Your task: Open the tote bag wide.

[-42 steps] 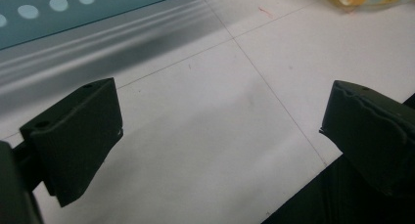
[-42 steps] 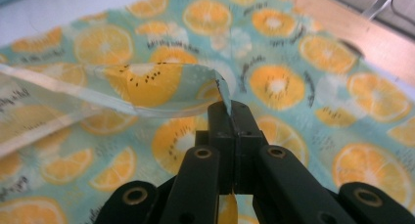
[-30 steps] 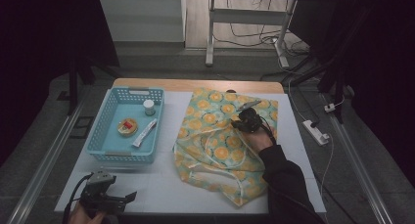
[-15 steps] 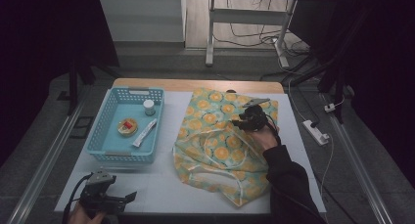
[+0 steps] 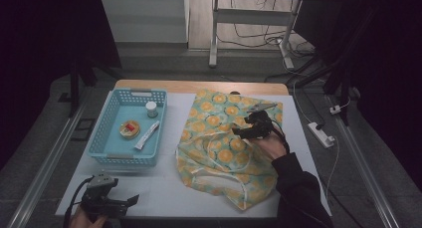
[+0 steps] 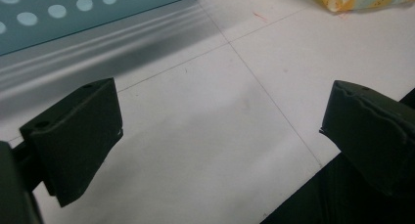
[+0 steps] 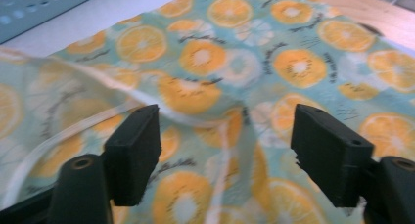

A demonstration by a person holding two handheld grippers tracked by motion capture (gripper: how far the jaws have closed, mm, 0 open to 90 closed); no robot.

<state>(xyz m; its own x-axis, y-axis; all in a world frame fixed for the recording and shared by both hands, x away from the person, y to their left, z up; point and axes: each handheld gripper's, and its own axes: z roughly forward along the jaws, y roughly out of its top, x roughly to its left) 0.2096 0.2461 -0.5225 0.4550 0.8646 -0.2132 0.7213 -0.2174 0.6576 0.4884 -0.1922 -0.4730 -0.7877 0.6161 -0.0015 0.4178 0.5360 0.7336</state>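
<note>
Left gripper [image 5: 130, 200]: black body, grey three-cornered plate on top, black cable looping off its rear. Its blocky matte black jaws carry small round holes in the left gripper view. Right gripper [image 5: 238, 132]: black, grey plate on top. Right hand [image 5: 269, 144] emerges from a dark long sleeve [image 5: 298, 190].

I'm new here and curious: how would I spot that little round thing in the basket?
Find the light blue plastic basket on the white table's left side. Three things lie inside; the flat round tin with a red centre sits in the middle, between a small white-capped jar and a long white tube.
</note>
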